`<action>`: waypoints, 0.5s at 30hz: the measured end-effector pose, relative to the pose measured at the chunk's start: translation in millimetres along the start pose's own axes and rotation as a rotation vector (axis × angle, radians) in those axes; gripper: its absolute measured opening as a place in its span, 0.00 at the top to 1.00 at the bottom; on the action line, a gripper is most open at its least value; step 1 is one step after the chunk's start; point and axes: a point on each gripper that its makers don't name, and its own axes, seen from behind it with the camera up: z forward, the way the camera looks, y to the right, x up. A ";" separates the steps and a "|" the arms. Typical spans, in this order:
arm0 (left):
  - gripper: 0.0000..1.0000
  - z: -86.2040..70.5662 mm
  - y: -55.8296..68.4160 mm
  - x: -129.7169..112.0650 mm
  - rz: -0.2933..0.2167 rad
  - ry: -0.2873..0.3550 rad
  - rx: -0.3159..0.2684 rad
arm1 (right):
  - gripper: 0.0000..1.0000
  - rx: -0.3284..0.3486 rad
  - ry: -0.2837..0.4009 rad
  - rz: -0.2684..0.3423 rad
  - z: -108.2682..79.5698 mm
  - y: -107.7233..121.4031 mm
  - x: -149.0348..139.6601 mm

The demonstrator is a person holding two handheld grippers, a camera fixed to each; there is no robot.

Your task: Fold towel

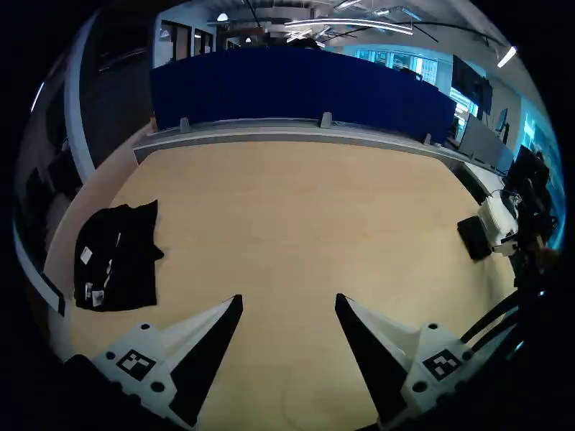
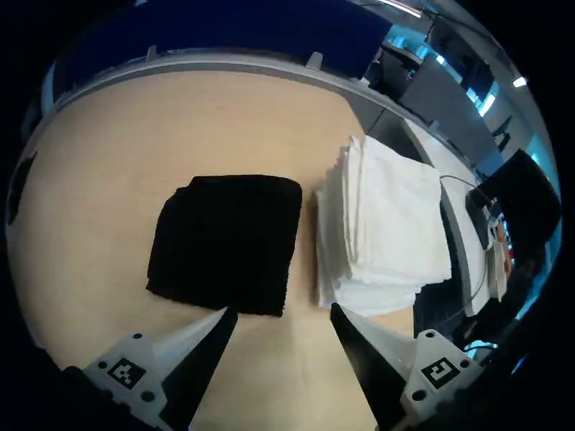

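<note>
In the right gripper view a folded black towel (image 2: 226, 241) lies flat on the wooden table (image 2: 144, 129). Just to its right sits a stack of folded white towels (image 2: 384, 226) at the table's edge. My right gripper (image 2: 284, 310) is open, its fingertips just short of the black towel's near edge, with nothing between them. In the left gripper view my left gripper (image 1: 289, 300) is open over bare tabletop (image 1: 302, 215). A rumpled black cloth with white tags (image 1: 117, 257) lies at the far left, well away from the fingers.
A blue partition (image 1: 287, 86) with a grey rail runs along the table's far side. Dark and white equipment (image 1: 492, 226) sits off the right edge in the left gripper view. Desks and cables (image 2: 474, 208) lie beyond the white stack.
</note>
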 end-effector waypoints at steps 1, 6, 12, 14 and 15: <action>0.05 -0.3 -0.2 0.2 0.000 0.001 0.000 | 0.00 0.001 0.005 0.003 -0.7 -0.7 1.2; 0.05 -1.9 -1.3 1.2 0.001 0.005 -0.002 | 0.00 0.011 0.030 0.020 -5.0 -6.2 8.0; 0.05 -2.3 -2.3 3.7 0.000 0.012 -0.005 | 0.00 0.022 0.083 0.037 -13.2 -14.3 21.9; 0.04 -1.5 -2.7 4.6 0.001 0.015 -0.006 | 0.00 0.027 0.117 0.043 -18.6 -18.2 30.3; 0.04 -1.1 -2.9 5.0 0.001 0.017 -0.007 | 0.00 0.030 0.133 0.046 -21.2 -20.0 34.4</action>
